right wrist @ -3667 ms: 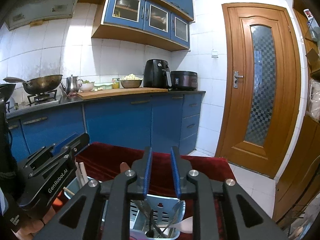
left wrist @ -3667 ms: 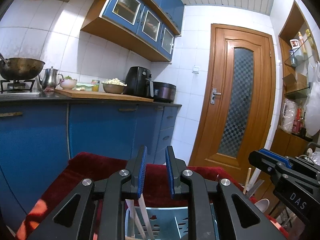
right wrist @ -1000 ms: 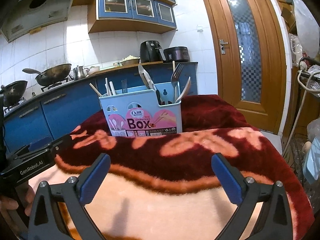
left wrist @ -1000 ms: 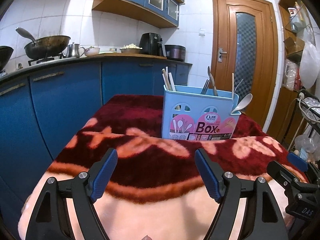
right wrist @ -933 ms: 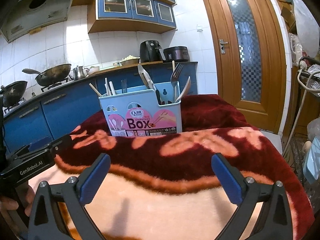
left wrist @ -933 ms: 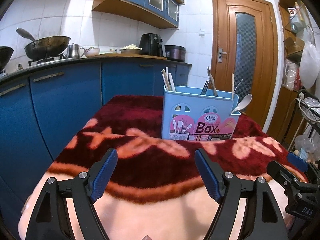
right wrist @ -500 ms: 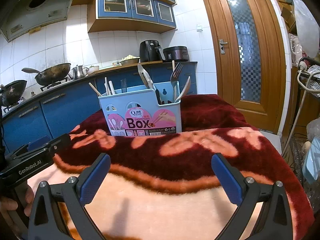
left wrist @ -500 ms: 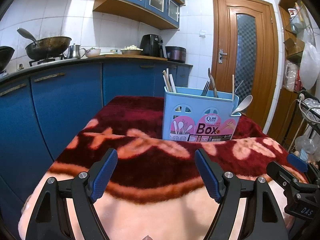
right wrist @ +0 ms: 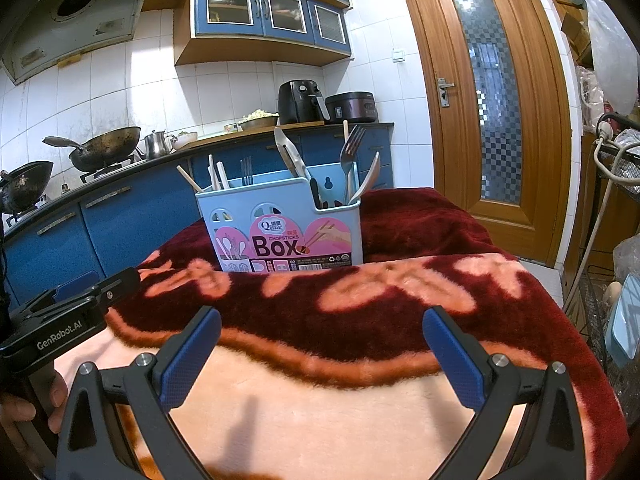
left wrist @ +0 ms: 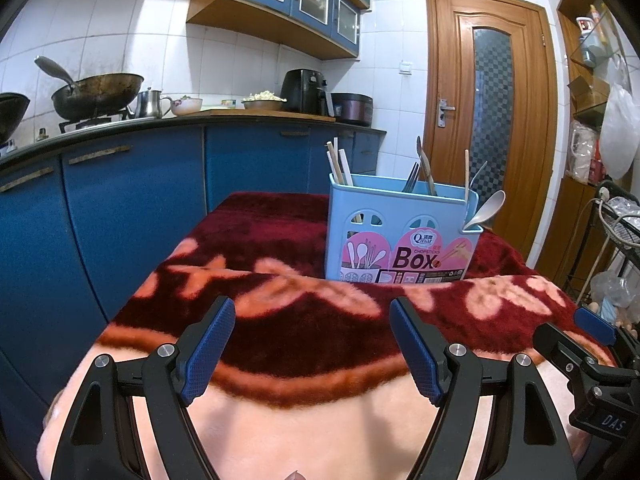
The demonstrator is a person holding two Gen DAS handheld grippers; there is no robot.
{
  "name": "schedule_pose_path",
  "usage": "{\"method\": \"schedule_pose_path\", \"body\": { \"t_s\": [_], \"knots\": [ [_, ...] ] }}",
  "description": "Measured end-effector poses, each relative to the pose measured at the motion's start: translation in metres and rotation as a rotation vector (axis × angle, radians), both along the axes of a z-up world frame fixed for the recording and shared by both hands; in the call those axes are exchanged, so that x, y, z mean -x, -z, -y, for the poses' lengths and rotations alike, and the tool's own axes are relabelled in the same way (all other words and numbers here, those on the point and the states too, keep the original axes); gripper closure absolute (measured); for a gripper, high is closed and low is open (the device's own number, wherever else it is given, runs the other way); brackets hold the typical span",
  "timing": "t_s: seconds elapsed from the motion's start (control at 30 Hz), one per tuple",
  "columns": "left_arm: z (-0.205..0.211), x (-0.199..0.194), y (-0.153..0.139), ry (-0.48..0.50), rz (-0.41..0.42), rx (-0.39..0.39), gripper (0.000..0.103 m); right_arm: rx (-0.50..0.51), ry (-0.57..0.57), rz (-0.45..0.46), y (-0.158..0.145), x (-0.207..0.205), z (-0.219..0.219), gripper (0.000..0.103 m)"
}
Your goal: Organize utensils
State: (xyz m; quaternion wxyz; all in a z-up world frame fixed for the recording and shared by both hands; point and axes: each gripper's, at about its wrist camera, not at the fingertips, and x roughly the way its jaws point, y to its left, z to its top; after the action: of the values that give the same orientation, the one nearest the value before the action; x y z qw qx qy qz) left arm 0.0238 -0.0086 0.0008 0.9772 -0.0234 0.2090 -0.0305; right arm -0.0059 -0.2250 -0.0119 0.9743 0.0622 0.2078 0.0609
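Note:
A light blue utensil box (left wrist: 400, 236) with a pink "Box" label stands upright on the red and peach blanket (left wrist: 280, 320); it also shows in the right wrist view (right wrist: 280, 232). Chopsticks (left wrist: 338, 162) stand in its left compartment. A knife (right wrist: 292, 158), a fork (right wrist: 351, 148) and a spoon (left wrist: 486, 210) stand in the right part. My left gripper (left wrist: 312, 344) is open and empty, well short of the box. My right gripper (right wrist: 320, 356) is open and empty, also short of it.
Blue kitchen cabinets (left wrist: 140, 192) with a wok (left wrist: 96, 94) and kettle on the counter run along the left. A wooden door (right wrist: 492, 100) is behind on the right. A wire rack (left wrist: 616, 224) with bags stands at the right edge of the blanket.
Since 3.7 s ago both grippers have opened and drawn back from above the box to the near end of the blanket. Over the last second almost nothing has moved.

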Motion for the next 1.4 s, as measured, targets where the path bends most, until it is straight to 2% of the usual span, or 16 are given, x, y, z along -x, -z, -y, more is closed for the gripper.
{"method": "schedule_pose_path", "body": {
  "t_s": [1.4],
  "knots": [
    [0.0008,0.0007,-0.0002,0.004,0.000,-0.004,0.022,0.004,-0.002,-0.003,0.0024,-0.0004,-0.0003,0.000]
  ]
}}
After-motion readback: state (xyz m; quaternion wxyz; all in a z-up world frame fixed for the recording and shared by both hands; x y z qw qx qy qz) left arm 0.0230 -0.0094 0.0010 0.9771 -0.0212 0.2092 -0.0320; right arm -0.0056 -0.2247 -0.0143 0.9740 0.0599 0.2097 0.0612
